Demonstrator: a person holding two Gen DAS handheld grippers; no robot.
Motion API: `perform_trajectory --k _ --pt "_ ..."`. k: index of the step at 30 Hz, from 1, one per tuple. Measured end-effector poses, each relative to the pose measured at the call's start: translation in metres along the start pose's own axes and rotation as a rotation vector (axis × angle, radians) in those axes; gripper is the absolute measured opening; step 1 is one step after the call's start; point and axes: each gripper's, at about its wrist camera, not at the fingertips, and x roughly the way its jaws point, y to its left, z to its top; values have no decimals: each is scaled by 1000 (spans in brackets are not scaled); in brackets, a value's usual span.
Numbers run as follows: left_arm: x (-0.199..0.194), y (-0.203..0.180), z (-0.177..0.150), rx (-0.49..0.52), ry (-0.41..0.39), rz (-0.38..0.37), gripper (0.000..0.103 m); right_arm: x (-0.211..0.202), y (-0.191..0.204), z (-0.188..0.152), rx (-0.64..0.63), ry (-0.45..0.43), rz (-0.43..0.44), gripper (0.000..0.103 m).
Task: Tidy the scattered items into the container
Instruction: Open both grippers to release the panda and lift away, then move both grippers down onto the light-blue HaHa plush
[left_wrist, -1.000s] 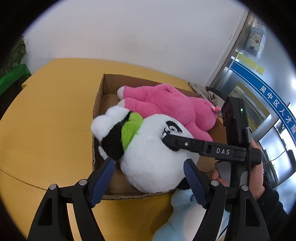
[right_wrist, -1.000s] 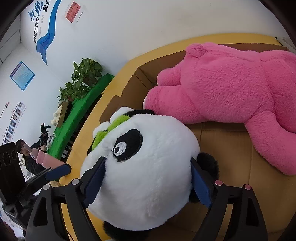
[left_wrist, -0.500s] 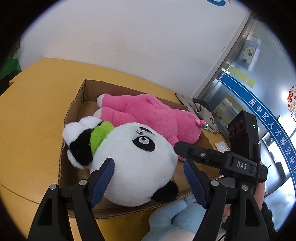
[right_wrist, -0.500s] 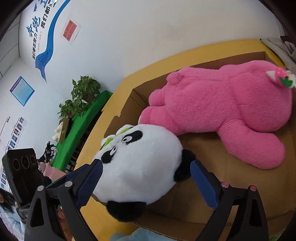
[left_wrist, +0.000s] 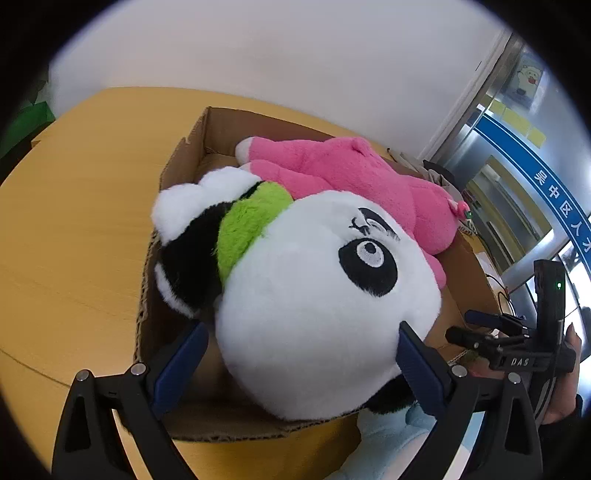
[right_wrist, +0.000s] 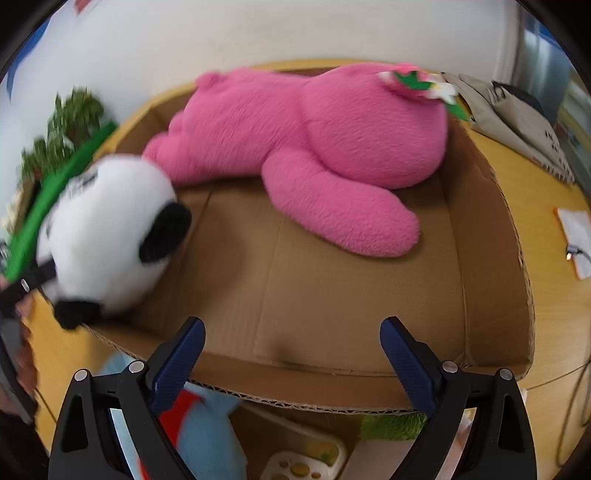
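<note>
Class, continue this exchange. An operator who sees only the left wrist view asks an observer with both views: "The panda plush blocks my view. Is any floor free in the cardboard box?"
Observer: Yes. The right wrist view shows bare floor in the brown cardboard box, between the round white-and-black panda plush and the box's right wall, in front of the pink plush animal.
Operator: Is the right gripper carrying anything?
Observer: No. Its jaws stand open and empty above the box's near wall.
Operator: What lies outside besides the light-blue plush?
Observer: A fuzzy green item and a cream plastic piece with paw-shaped holes lie in front of the near wall.
</note>
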Motion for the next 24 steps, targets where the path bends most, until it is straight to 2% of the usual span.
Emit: perform_trajectory --k 4,10,15,18,20,24 --pt "-15 4 -11 8 -27 26 99 -2 4 -7 22 -4 -2 98" --pt "-24 4 -14 51 -15 69 98 -5 7 -13 14 -20 -4 98" --pt "-32 14 -19 49 -20 54 98 -7 5 -18 9 -20 -2 98" --pt "-42 17 -23 13 -29 41 98 -10 2 -21 11 -24 2 98" --pt "-56 17 -26 -7 -47 27 98 -22 -2 -26 20 -67 25 98" --pt "-86 5 -36 39 -84 -52 98 -65 -9 -35 54 -212 153 99"
